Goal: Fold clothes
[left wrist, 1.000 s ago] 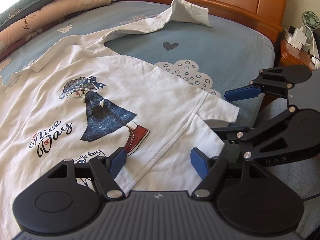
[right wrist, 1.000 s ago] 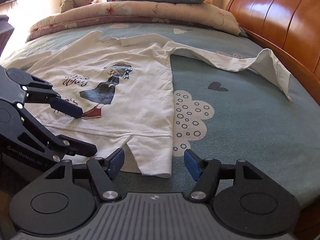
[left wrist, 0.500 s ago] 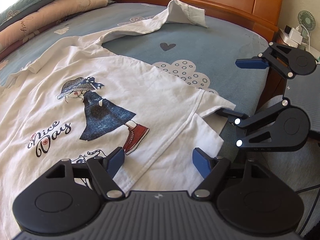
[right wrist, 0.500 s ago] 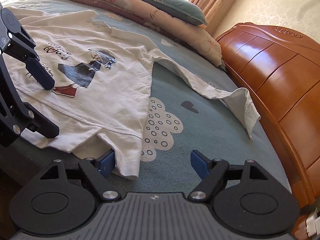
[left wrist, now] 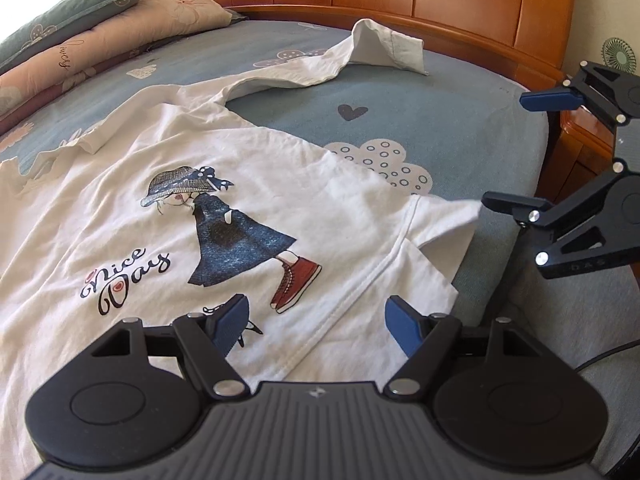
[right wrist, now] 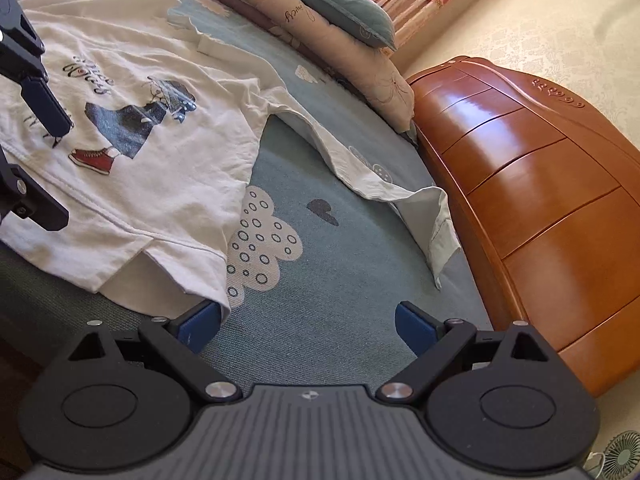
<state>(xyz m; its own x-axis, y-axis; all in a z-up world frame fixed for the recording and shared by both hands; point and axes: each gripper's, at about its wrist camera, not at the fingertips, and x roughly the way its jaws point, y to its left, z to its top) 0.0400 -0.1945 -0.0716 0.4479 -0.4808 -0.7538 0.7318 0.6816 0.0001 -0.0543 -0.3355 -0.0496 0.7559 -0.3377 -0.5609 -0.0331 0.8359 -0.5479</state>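
A white long-sleeved shirt (left wrist: 256,184) with a printed girl and "Nice Day" lies face up on the bed. Its right sleeve (left wrist: 384,44) trails towards the wooden board. My left gripper (left wrist: 316,322) is open and hovers over the shirt's bottom hem, holding nothing. My right gripper (right wrist: 308,320) is open at the hem's right corner (right wrist: 200,276), and its left fingertip is partly tucked under that corner. The left wrist view shows the right gripper (left wrist: 528,152) at the bed's edge, its lower finger touching the lifted corner (left wrist: 460,212). The right wrist view shows the left gripper (right wrist: 44,160) over the hem.
The blue sheet (left wrist: 440,120) with cloud and heart prints is bare to the right of the shirt. A wooden bed board (right wrist: 540,200) runs along the far side. Pillows and a folded quilt (left wrist: 80,20) lie at the bed's left end. A nightstand (left wrist: 580,144) and a small fan (left wrist: 618,54) stand beyond the edge.
My right gripper moved in low at the hem corner and turned towards the wooden board; its left finger slid under the corner, which lifted a little. The left gripper barely moved.
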